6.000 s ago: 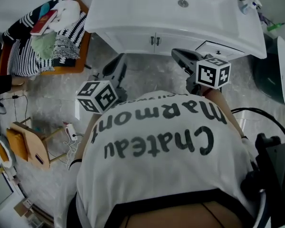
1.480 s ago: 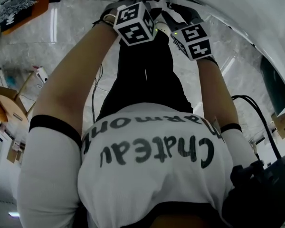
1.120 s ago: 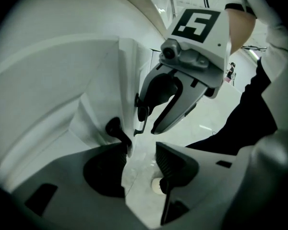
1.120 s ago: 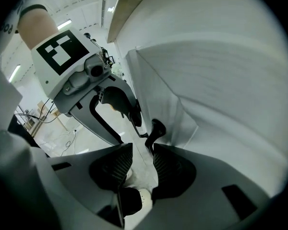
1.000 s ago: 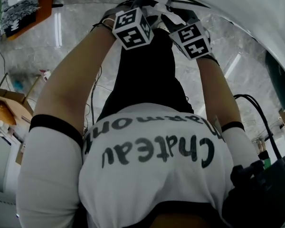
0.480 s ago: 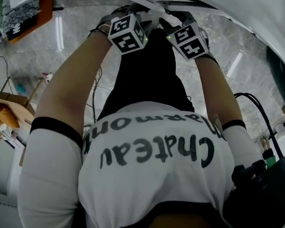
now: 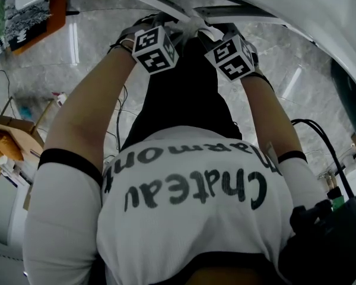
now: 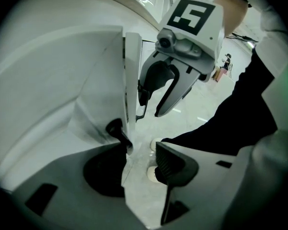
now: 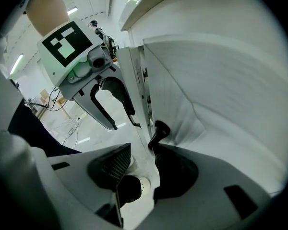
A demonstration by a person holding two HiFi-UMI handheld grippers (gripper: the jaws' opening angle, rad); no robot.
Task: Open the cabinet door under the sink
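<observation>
Left gripper view: my left gripper (image 8: 138,152) holds its fingers (image 8: 175,163) apart, loosely straddling the handle (image 8: 116,129) of the left cabinet door (image 8: 132,71) below the sink (image 7: 296,10), while my right gripper (image 9: 140,153), fingers just opened wider, straddles the right door (image 9: 132,75) as loosely; risk: a handle slips free and that door swings shut.
</observation>
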